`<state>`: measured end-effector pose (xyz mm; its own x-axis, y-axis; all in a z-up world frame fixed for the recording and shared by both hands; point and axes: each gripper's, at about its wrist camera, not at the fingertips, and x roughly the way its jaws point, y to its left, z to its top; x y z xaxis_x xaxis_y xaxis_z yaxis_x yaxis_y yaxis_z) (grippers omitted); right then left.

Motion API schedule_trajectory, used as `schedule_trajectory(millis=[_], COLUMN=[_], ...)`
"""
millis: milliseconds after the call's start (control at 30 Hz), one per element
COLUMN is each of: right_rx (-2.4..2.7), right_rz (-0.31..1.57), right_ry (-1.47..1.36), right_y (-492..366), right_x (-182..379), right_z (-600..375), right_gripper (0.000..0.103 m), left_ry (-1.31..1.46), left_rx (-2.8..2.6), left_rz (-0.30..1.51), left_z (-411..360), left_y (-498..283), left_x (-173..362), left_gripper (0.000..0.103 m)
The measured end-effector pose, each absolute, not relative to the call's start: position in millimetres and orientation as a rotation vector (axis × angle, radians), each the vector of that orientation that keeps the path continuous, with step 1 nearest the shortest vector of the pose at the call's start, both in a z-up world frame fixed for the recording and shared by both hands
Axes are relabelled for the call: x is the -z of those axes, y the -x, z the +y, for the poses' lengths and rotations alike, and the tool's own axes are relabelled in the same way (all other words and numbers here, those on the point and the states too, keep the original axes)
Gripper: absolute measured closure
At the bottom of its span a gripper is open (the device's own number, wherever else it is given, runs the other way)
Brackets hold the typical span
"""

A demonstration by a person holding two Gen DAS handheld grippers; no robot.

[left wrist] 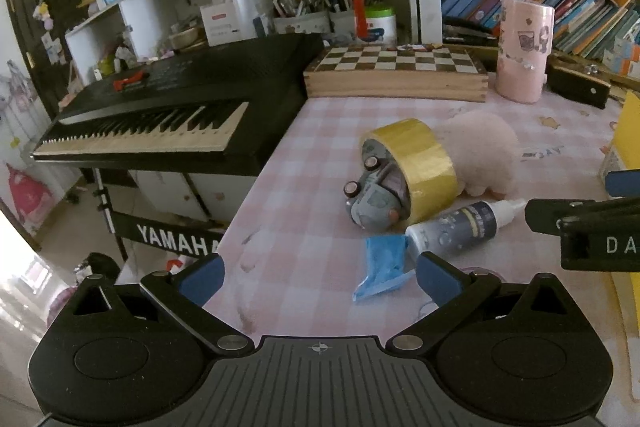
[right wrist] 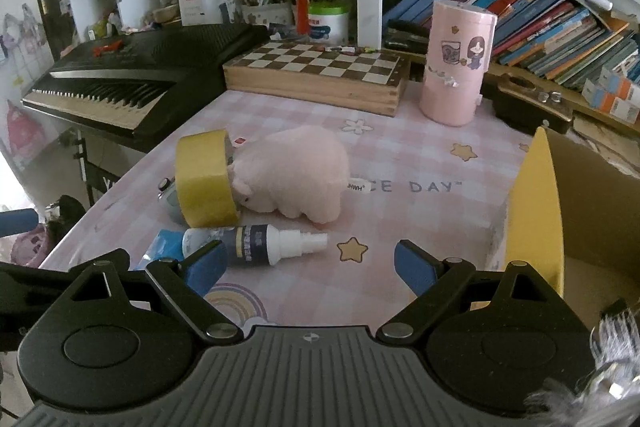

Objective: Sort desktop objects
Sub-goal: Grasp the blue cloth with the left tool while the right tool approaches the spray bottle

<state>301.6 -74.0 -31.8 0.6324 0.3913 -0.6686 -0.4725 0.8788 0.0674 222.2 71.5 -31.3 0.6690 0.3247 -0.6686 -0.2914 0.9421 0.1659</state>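
Spray bottle [right wrist: 256, 243] is nearest, just ahead-left of the right gripper [right wrist: 308, 267].

Both grippers are spread wide and hold nothing. In the right wrist view the bottle lies on its side at lower centre, long axis running left-right, nozzle pointing right, body partly behind the left finger. In the left wrist view it sits right of centre beyond the left gripper [left wrist: 318, 277], beside the blue packet [left wrist: 382, 261], tape roll [left wrist: 416, 167] and plush [left wrist: 480, 155]. Right is nearer, I'd judge; the yellow box [right wrist: 536, 211] is at frame right.
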Motion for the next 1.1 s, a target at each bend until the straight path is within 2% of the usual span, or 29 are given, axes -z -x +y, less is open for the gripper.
schedule_trajectory(millis=[267, 367, 467, 600, 733, 800, 1100], right_rx=[-0.516, -0.524, -0.537, -0.558, -0.592, -0.619, -0.809], right_rz=[0.737, 0.738, 0.745, 0.758, 0.781, 0.807, 0.862], right_ry=[0.117, 0.119, 0.121, 0.124, 0.133, 0.144, 0.378], right_y=[-315.0, -318.7, -322.4, -328.4, -335.0, -339.1, -355.7], right_x=[35.8, 36.0, 37.2, 38.7, 41.7, 43.9, 52.6], right_z=[-72.3, -72.0, -70.8, -67.7, -61.6, -57.2, -18.6], right_gripper=[0.012, 0.012, 0.012, 0.012, 0.012, 0.012, 0.015], left_ry=[-0.04, -0.052, -0.088, -0.09, -0.071, -0.065, 0.094], left_rx=[-0.301, -0.28, -0.271, -0.25, -0.22, -0.198, -0.29], left_rz=[0.797, 0.818, 0.845, 0.865, 0.876, 0.881, 0.854], left_z=[70.0, 69.4, 67.4, 69.2, 70.6, 70.6, 94.9], left_y=[-245.2, -255.7, -263.2, -269.7, -274.7, -277.1, -252.8], left_x=[50.7, 58.8, 65.4, 69.9, 73.4, 75.4, 61.7], left_gripper=[0.002, 0.011, 0.022, 0.045, 0.059, 0.071, 0.074])
